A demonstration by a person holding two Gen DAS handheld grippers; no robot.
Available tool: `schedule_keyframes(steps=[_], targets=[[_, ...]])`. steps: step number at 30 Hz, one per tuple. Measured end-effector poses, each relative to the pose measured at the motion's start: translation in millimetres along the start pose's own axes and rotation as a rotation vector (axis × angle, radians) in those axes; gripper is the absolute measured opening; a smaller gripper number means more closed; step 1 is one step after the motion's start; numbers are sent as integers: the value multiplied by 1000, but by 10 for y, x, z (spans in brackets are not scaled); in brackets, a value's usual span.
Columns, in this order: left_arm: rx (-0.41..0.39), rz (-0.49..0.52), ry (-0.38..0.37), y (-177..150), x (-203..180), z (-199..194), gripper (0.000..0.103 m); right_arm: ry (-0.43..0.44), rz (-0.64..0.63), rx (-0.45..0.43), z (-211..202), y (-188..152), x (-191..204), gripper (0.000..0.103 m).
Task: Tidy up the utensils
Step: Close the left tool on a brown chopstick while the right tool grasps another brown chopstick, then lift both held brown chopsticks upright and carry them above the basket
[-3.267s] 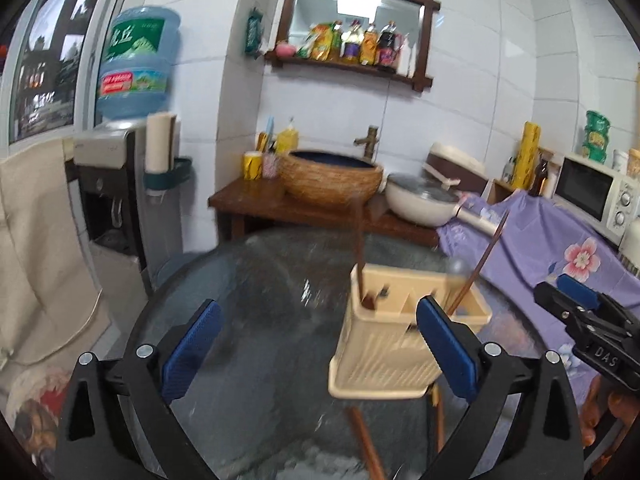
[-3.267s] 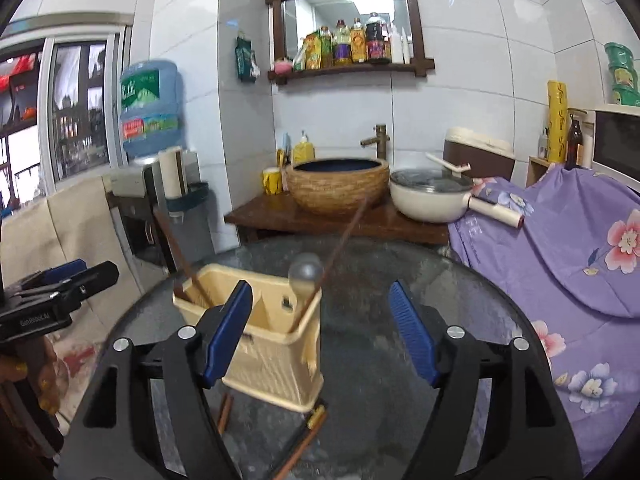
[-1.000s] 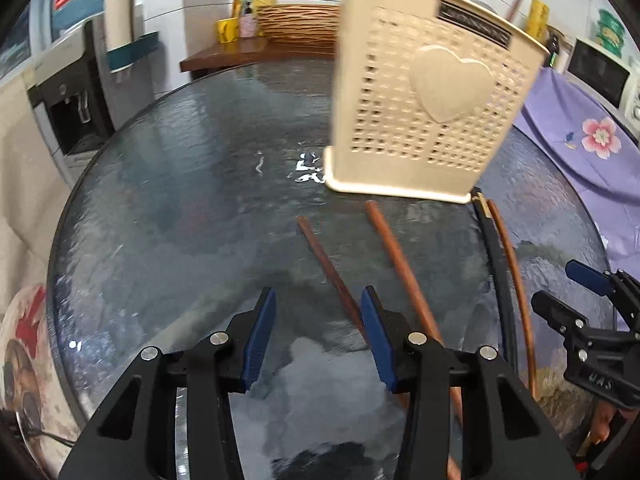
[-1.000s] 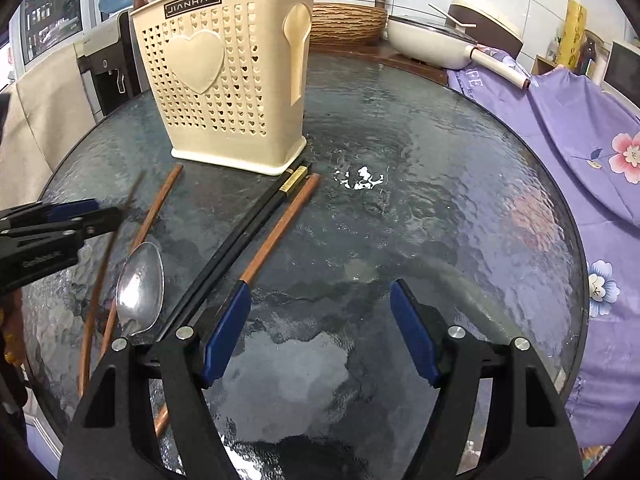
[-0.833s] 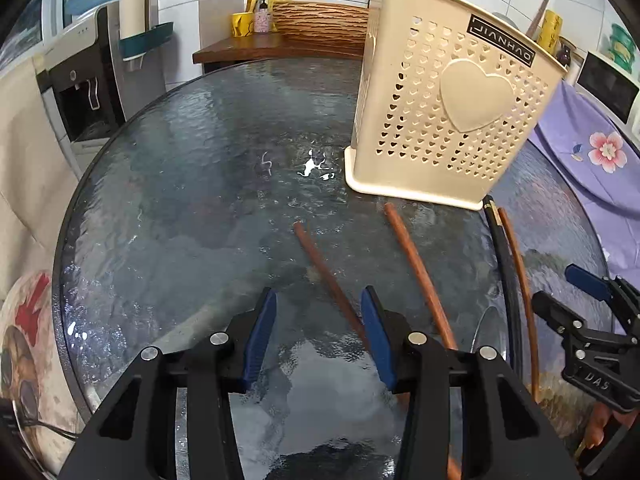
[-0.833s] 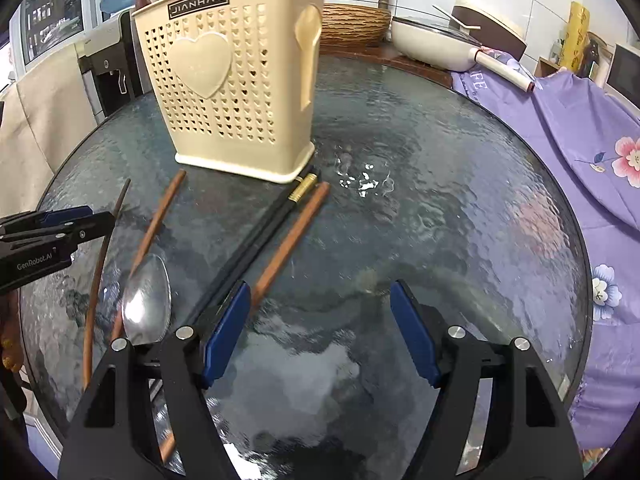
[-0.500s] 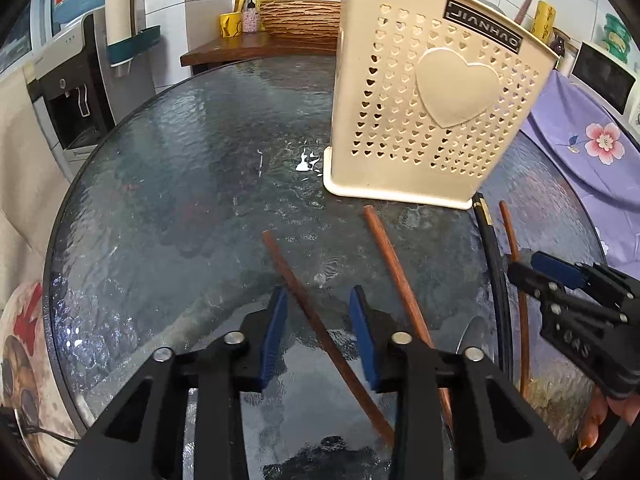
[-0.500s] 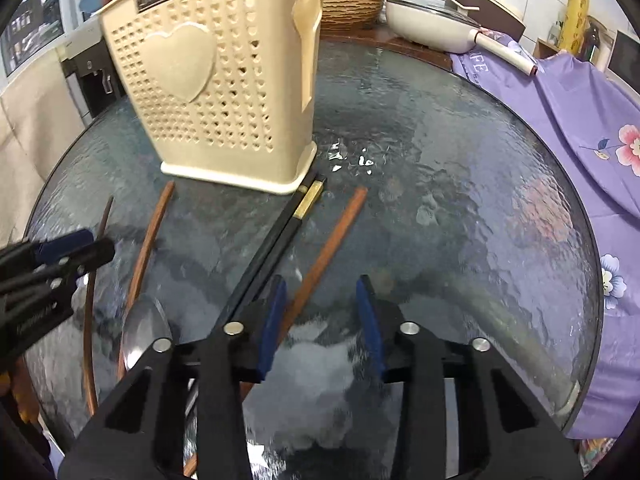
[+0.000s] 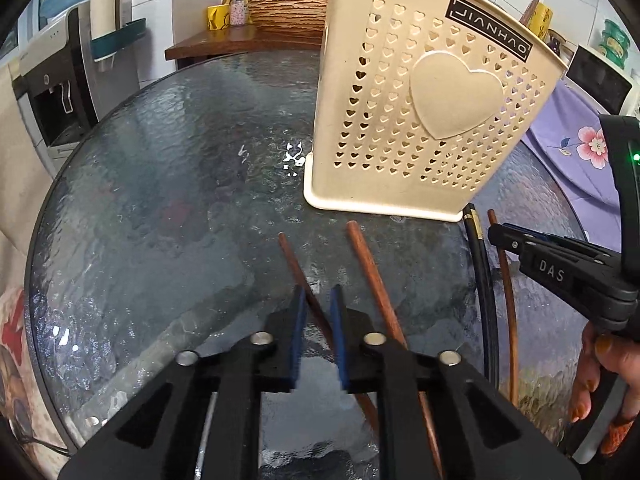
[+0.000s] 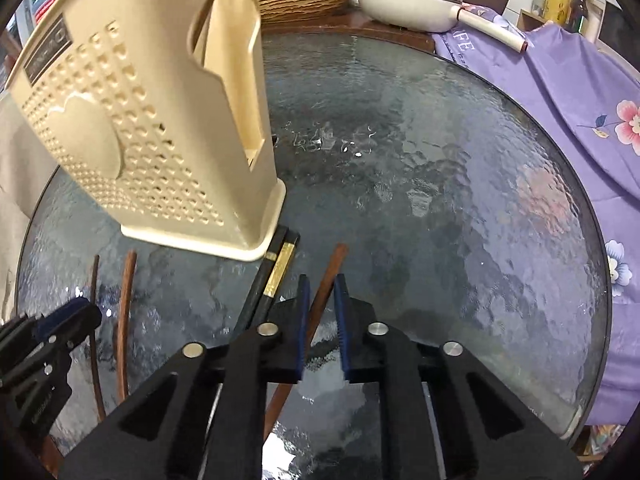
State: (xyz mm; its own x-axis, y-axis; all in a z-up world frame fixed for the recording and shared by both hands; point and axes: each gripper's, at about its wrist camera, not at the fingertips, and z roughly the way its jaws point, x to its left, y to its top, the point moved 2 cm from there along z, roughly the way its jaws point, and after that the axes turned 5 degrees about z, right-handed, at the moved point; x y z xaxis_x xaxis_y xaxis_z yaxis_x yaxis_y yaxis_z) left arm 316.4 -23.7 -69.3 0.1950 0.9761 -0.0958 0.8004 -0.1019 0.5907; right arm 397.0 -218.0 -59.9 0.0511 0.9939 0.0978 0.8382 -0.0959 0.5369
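Note:
A cream perforated utensil holder stands on the round glass table; it also shows in the right wrist view. Several chopsticks lie in front of it. My left gripper has its blue pads nearly closed around a thin brown chopstick on the glass. A thicker brown stick lies just right of it. My right gripper has its pads nearly closed around another brown chopstick. Black gold-banded chopsticks lie to its left.
A wooden side table with a woven basin stands behind the glass table. A white pan and a purple flowered cloth are at the right. A water dispenser stands at the left. More brown sticks lie left of the holder.
Both grippers have dropped toward the table and narrowed from wide open to nearly closed, each around a brown chopstick. The holder looms closer.

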Motion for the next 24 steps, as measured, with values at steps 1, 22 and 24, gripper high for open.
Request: schedule_keyframes(steps=[1,22,24], targets=[[1,-4,-9,9,11,10,9,1,0,-2,3,2,7,11],[-133,-1,-50,206,-107,-464,0,158,38,-142,-465,16,-206,7],[-162,8,-55,223,-145,-582,0,178,25,-179,-621,12,-213,7]])
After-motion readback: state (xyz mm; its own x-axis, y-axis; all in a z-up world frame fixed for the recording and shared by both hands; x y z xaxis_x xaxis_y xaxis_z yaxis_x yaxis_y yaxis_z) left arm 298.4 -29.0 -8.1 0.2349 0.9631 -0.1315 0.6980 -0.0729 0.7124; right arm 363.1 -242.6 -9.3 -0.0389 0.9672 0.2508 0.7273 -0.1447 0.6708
